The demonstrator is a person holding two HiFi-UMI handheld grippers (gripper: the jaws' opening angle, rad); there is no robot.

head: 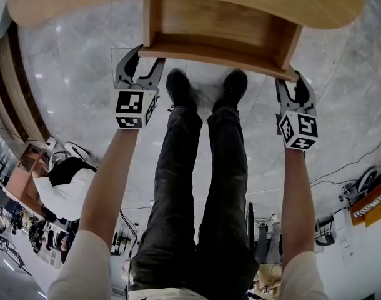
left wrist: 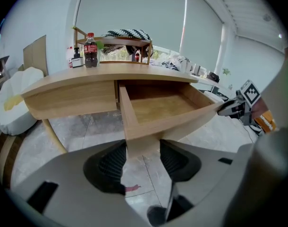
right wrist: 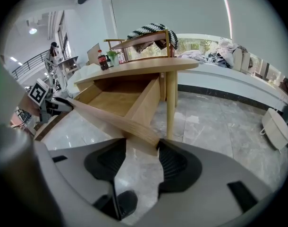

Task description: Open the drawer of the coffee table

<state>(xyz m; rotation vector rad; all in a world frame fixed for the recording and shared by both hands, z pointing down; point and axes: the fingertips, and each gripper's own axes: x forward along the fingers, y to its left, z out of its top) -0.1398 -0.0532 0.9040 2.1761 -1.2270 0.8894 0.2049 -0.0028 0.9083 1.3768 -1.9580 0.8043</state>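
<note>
The light wooden coffee table [head: 84, 5] spans the top of the head view, and its drawer [head: 215, 24] stands pulled out toward me, empty inside. My left gripper [head: 139, 64] is shut on the drawer front's left corner; in the left gripper view [left wrist: 141, 150] the wood fills the gap between both pads. My right gripper [head: 295, 85] is shut on the drawer front's right corner, and in the right gripper view [right wrist: 141, 152] the front board [right wrist: 111, 122] runs off to the left between the pads. Each gripper shows at the far end in the other's view.
My legs and black shoes [head: 206, 86] stand on the marble floor just under the drawer front. A cola bottle [left wrist: 90, 50] and a wooden rack with a striped cloth [left wrist: 127, 34] sit on the table. A table leg [right wrist: 170, 103] stands right of the drawer. A white beanbag [left wrist: 14, 103] lies to the left.
</note>
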